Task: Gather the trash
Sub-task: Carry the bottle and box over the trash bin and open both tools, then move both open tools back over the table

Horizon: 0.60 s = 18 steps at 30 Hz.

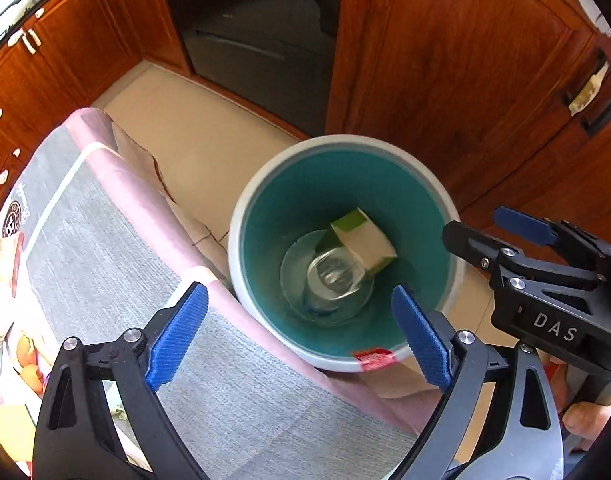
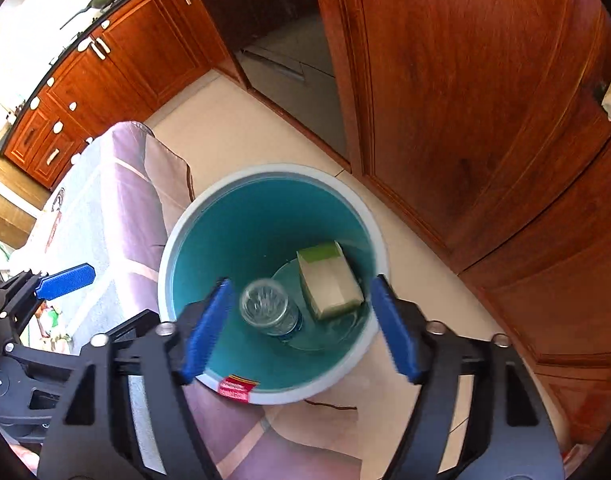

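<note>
Your right claw [image 2: 297, 328] wide, empty above bin [image 2: 177, 248]; clear bottle [image 2: 267, 306], carton [image 2: 329, 280] inside. Left claw [image 1: 301, 334] wide, empty.

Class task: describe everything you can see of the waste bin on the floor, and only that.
The waste bin is a round, upright bucket, seemingly plastic, with a pale grey-white rim and outside and a teal inside. It stands open, without a lid, on the beige floor, pressed against the hanging tablecloth. A red label sits on its near rim. Inside lie a clear plastic bottle and a green-and-cream carton.
</note>
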Motion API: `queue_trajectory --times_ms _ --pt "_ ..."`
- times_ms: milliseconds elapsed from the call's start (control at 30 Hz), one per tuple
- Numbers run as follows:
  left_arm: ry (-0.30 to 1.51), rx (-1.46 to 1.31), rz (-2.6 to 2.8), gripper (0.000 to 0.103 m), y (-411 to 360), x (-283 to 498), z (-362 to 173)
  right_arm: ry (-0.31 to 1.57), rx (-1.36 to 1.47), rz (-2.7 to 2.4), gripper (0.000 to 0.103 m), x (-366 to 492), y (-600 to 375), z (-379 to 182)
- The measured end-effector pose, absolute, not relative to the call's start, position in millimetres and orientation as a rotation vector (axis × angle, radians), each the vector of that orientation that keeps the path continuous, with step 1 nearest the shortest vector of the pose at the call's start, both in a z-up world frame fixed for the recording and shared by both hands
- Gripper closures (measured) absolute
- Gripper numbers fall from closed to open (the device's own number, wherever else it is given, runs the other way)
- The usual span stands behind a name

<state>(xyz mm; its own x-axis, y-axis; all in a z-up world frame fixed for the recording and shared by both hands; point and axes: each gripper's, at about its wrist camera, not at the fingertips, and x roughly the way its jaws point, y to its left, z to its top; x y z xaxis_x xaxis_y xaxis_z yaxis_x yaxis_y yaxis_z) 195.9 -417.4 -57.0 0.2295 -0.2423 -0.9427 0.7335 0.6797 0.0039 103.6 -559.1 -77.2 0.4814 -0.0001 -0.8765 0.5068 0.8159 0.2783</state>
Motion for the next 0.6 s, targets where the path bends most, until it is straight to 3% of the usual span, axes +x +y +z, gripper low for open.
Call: queue_trajectory --times_ms 67,600 --pt "1.151 0.5 -0.711 0.009 -412.1 194.0 -54.2 1.035 0.57 -0.333 0.025 103.9 -556.9 -77.1" --pt "1.133 0.398 -0.663 0.007 -346.9 176.8 -21.9 1.058 0.62 -0.327 0.016 97.5 -522.8 -59.1"
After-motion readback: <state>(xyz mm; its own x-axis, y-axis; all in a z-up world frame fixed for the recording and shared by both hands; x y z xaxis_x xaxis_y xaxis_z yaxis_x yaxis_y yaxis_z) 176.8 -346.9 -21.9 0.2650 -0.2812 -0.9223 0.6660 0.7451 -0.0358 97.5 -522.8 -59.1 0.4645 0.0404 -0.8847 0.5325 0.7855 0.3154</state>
